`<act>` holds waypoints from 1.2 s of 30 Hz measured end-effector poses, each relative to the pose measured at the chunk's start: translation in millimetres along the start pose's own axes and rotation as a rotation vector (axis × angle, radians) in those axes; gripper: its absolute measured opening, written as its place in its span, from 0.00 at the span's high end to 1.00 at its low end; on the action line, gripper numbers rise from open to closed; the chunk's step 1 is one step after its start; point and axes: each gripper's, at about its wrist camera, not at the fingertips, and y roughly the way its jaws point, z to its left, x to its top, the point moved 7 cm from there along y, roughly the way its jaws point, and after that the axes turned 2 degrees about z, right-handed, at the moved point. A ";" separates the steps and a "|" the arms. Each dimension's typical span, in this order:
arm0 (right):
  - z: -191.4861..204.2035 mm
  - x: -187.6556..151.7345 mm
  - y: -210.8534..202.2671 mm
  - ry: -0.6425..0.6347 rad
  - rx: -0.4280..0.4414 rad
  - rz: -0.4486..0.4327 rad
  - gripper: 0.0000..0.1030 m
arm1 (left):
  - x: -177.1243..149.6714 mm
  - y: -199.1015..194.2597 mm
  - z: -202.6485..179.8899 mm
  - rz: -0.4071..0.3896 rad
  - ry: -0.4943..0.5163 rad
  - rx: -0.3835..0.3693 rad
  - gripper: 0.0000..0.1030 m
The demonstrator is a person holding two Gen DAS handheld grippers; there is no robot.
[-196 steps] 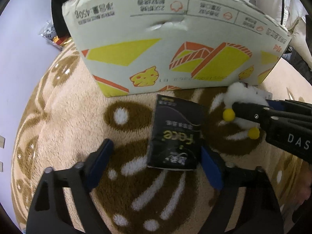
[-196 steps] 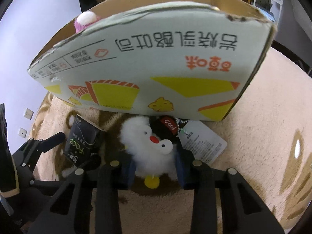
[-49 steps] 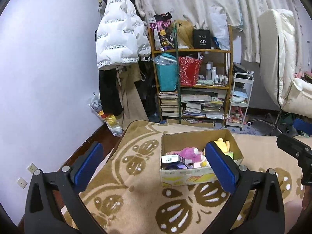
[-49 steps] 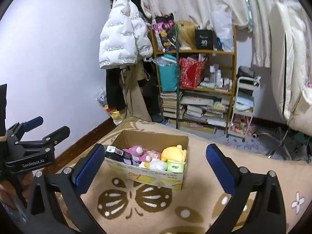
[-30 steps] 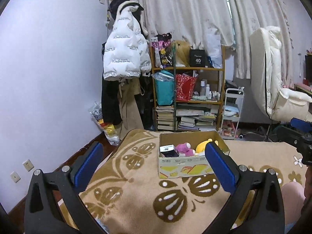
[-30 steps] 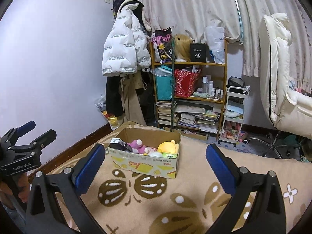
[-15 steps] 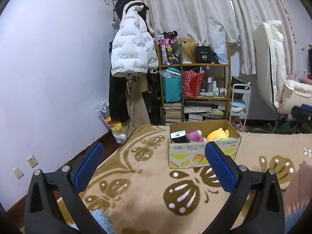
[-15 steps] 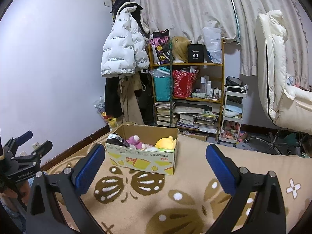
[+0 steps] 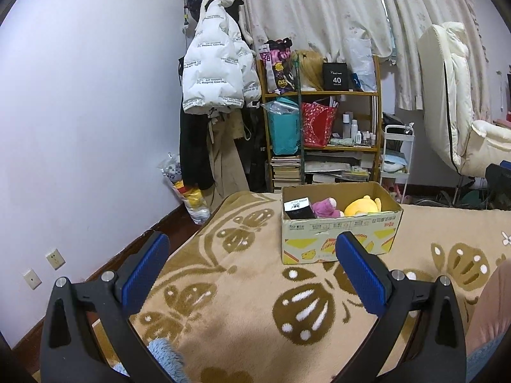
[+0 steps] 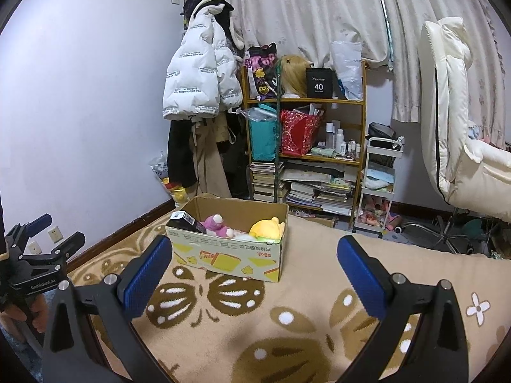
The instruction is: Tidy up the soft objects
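Observation:
A cardboard box [image 9: 341,239] [image 10: 230,257] with yellow and orange print stands on the patterned beige blanket. Inside it lie a pink plush [image 9: 324,207] [image 10: 217,225], a yellow plush [image 9: 364,206] [image 10: 266,228] and a black packet [image 9: 298,209] [image 10: 185,218]. My left gripper [image 9: 252,268] is open and empty, well back from the box. My right gripper [image 10: 255,271] is open and empty too, also far from the box. The left gripper [image 10: 44,249] shows at the left edge of the right wrist view, held in a hand.
The blanket [image 9: 242,312] covers the bed. A bit of blue fluffy fabric [image 9: 163,354] lies at the near edge. Behind stand a wooden shelf [image 9: 322,134] full of books and bags, hanging coats [image 9: 217,76], a small white cart [image 10: 380,185] and a white chair [image 10: 453,121].
Both grippers have drawn farther back from the box, so it looks smaller and more of the room shows. Both stay open and empty, as half a second ago.

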 end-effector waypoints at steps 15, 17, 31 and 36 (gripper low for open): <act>1.3 0.4 0.5 0.004 -0.011 -0.005 0.00 | 2.9 -4.1 -3.7 -0.002 -0.002 -0.008 0.00; 1.0 0.4 1.2 0.003 -0.013 -0.006 0.00 | 3.0 -3.7 -4.3 -0.002 0.001 -0.006 0.00; 2.4 0.0 1.7 0.003 -0.013 -0.005 0.00 | 3.0 -4.7 -5.7 -0.004 -0.007 -0.008 0.00; 2.6 -0.3 1.3 0.003 -0.011 -0.005 0.00 | 3.3 -4.1 -6.1 -0.005 -0.010 -0.012 0.00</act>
